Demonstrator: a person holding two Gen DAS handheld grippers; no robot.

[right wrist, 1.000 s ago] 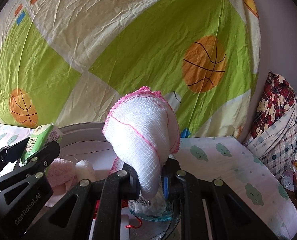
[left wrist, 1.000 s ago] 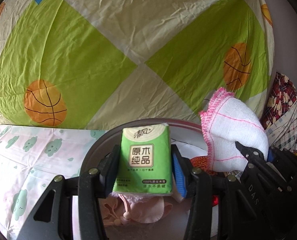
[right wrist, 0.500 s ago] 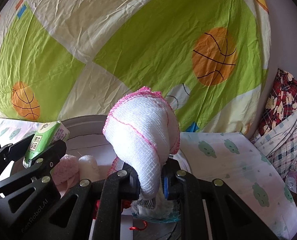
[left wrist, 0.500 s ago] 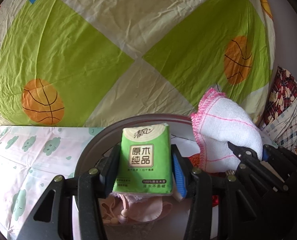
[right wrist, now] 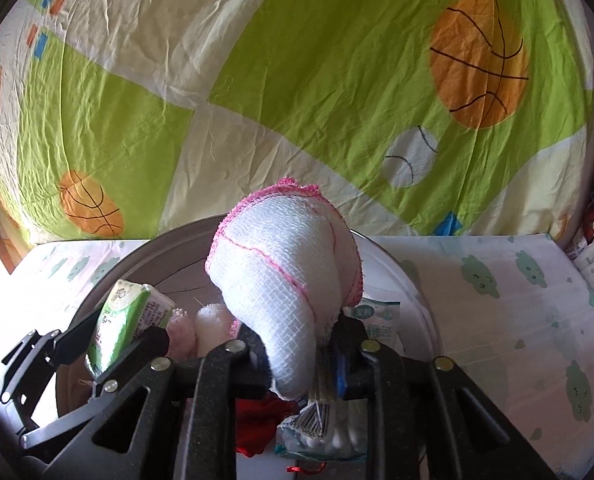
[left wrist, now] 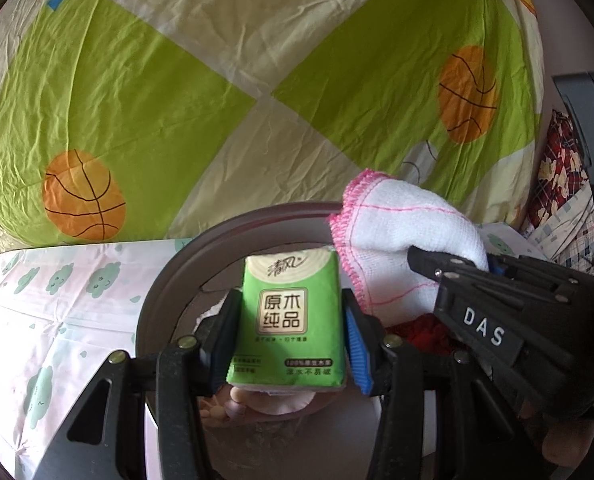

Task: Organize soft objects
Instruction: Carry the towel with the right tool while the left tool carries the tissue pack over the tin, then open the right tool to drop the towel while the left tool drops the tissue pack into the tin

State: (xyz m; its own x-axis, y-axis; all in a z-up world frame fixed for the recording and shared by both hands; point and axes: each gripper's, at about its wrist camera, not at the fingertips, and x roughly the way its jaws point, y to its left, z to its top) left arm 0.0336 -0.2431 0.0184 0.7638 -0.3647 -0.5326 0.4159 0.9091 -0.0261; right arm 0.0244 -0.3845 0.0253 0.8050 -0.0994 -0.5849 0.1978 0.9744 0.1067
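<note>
My left gripper (left wrist: 293, 320) is shut on a green tissue pack (left wrist: 285, 344), held upright over a round grey basin (left wrist: 169, 280). The right gripper (right wrist: 301, 344) hovers over the same basin (right wrist: 417, 280) with a white cloth with pink edging (right wrist: 285, 272) standing between its fingers. Its jaws are opening: the cloth leans on the left finger and a gap shows at the blue right pad. In the left wrist view the cloth (left wrist: 397, 240) and right gripper (left wrist: 453, 262) sit just right of the pack.
The basin holds a pink pouch (left wrist: 281, 400), a red item (left wrist: 425, 332), rolled pink and white towels (right wrist: 213, 320) and a cotton swab pack (right wrist: 325, 428). A green basketball quilt (right wrist: 337, 80) rises behind. A cloud-print sheet (right wrist: 517, 300) surrounds the basin; plaid fabrics (left wrist: 561, 168) lie right.
The right gripper has swung left, closer to the left gripper, and its jaws have parted around the cloth. The left gripper holds the tissue pack as before.
</note>
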